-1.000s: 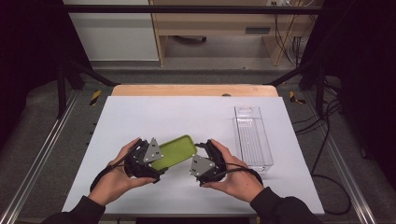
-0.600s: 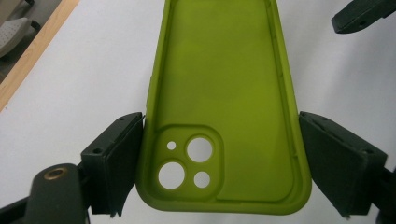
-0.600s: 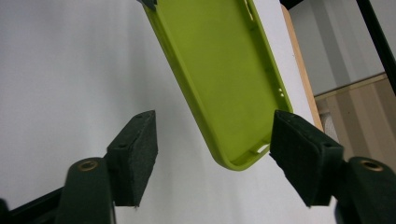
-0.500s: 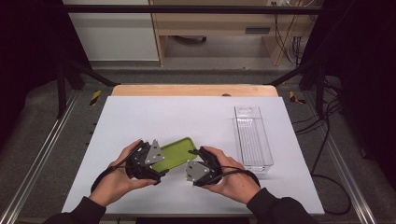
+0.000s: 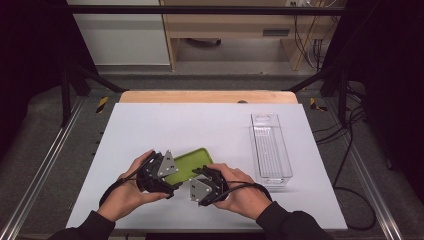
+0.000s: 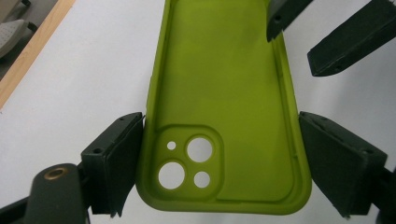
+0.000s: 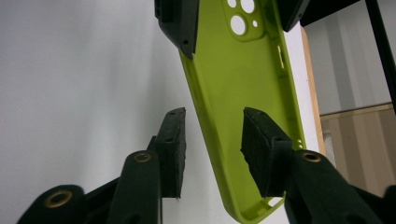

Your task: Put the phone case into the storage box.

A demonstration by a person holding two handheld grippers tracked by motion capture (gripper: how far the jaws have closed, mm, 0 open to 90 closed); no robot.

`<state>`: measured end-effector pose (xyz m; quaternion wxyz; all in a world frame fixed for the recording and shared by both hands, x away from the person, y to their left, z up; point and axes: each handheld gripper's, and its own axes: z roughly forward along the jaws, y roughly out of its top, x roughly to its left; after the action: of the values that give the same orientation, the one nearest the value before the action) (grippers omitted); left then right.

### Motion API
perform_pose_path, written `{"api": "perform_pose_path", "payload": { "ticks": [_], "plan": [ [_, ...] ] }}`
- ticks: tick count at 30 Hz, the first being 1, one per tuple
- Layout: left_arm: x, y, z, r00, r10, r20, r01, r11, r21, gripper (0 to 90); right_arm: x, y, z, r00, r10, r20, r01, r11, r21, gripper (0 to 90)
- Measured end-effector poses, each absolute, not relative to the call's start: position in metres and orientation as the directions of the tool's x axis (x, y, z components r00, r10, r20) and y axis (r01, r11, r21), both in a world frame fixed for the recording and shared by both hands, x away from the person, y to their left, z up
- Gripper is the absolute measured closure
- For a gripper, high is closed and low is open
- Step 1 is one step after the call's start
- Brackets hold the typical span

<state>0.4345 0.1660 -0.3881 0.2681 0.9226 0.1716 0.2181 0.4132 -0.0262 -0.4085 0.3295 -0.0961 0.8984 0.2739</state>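
Green phone case (image 5: 191,164), lying open side up near the table's (image 5: 150,125) front edge: my left gripper (image 6: 219,154) clasps its camera end across the width, while my right gripper (image 7: 212,149), jaws just closing, straddles one side wall without yet pinching it.

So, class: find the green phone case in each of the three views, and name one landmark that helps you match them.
High view: the green phone case lies low and centre on the white table, between the two hands.
Left gripper view: it runs from top centre to the bottom, across the left tongs.
Right gripper view: it slants from top centre to bottom right, one edge between the right tongs.
Shared landmark: the camera cutouts.
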Motion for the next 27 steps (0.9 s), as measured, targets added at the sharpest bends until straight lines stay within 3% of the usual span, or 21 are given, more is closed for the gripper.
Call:
{"api": "perform_pose_path", "payload": {
  "ticks": [15,27],
  "plan": [
    [0.433,0.162,-0.39,0.856,0.414,0.309,0.188,-0.807,0.56,16.3,0.407,-0.014,-0.411,-0.74,-0.103,-0.665,-0.423,0.839,0.342,73.6],
    [0.432,0.159,-0.39,0.862,0.404,0.307,0.181,-0.811,0.557,16.3,0.404,-0.011,-0.411,-0.736,-0.135,-0.664,-0.437,0.844,0.312,78.3]
  ]
}}
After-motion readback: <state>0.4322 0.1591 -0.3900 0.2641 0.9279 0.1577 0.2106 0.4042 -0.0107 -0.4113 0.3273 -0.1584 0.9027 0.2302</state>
